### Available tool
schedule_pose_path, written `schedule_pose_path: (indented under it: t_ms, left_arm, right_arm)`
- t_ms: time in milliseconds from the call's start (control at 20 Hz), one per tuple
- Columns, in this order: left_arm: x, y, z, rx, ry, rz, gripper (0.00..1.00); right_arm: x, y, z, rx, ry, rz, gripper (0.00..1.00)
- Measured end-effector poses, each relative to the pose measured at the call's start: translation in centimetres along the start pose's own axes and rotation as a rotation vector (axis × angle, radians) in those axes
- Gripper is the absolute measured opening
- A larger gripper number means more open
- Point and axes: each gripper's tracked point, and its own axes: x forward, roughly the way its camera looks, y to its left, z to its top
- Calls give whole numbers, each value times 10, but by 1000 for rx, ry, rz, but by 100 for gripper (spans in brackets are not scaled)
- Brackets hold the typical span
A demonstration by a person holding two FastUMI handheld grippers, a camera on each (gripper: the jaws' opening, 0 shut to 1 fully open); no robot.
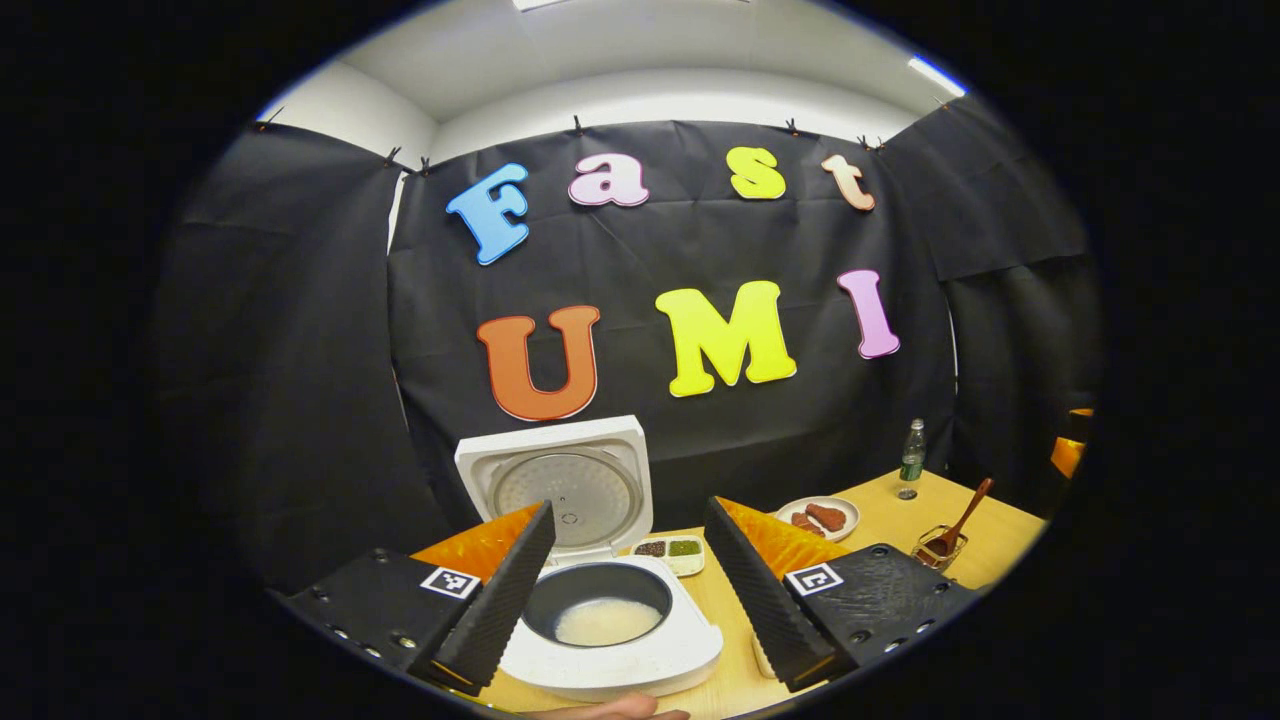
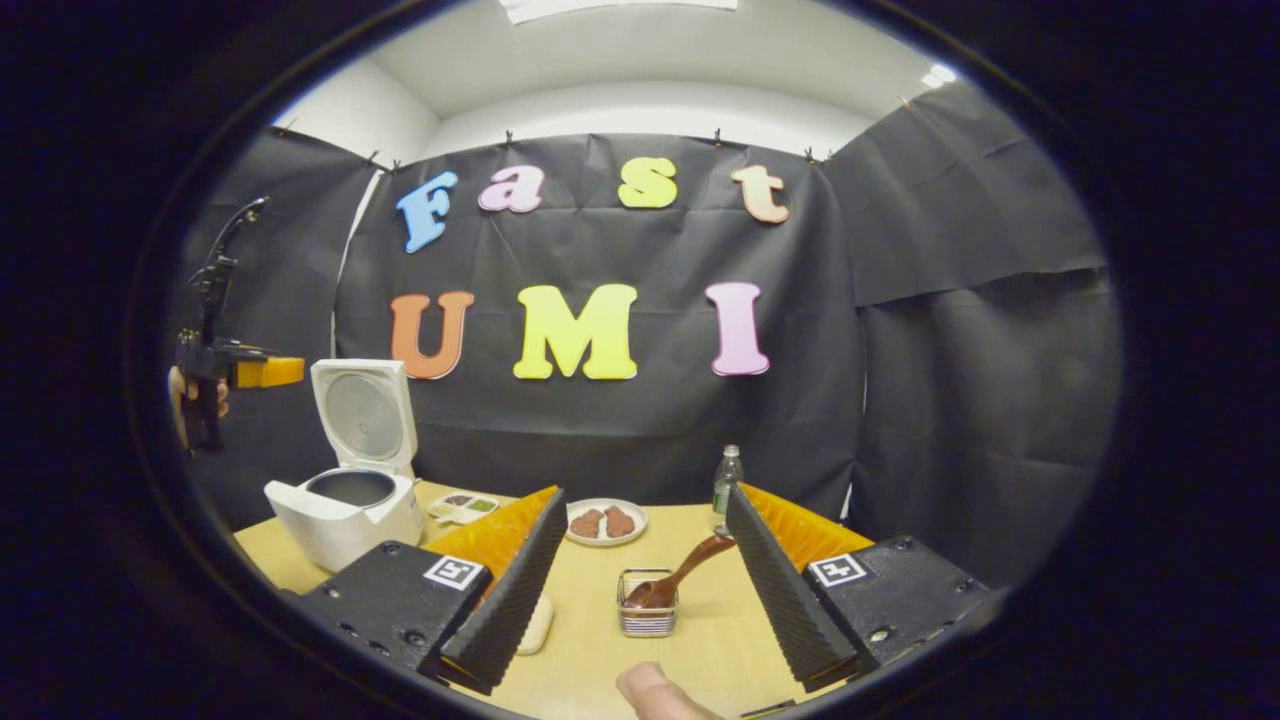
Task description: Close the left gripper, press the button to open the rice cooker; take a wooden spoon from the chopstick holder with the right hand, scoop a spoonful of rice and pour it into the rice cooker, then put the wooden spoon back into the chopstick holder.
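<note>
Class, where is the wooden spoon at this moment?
In the right gripper view the wooden spoon leans in the wire holder on the table, straight ahead between the open right tongs, nearer than the plate.

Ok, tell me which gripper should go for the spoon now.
Right. The right gripper is open and faces the wooden spoon in its holder; the left gripper looks over the open rice cooker.

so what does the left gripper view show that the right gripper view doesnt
Left gripper view alone: the rice lying in the cooker's pot. Right gripper view alone: the left gripper held up by a hand, apart from the table. Both share: the open rice cooker, the wooden spoon in the chopstick holder, the plate and the bottle.
</note>
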Motion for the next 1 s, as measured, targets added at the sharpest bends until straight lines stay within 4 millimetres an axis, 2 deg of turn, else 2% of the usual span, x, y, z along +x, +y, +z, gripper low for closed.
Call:
schedule_pose_path:
  t_ms: [250,450,500,650,700,750,850,950,1000]
  left_arm:
    - [39,10,38,-45,-28,-8,95]
    - [75,46,68,-80,-88,105,95]
    - [87,49,71,-75,-99,116,95]
    - [122,55,66,-116,-100,105,95]
    - [133,59,65,-145,-97,103,90]
    - [144,63,63,-172,-99,100,95]
    - [167,69,58,-208,-98,85,95]
    - [188,65,47,-251,-72,48,94]
    - [198,72,44,-280,-66,65,94]
  right_arm:
    - [-3,-13,4,3,-30,-27,100]
    - [0,-16,5,-2,-27,-12,99]
    - [-2,-17,5,-1,-29,-4,100]
    - [-2,-17,4,16,-35,17,100]
    - [-2,-19,3,16,-39,18,100]
    - [-3,-19,4,16,-44,18,99]
    - [-4,-20,4,16,-49,19,99]
    - [-5,-19,6,20,-59,11,100]
    - [-3,-20,7,20,-63,5,99]
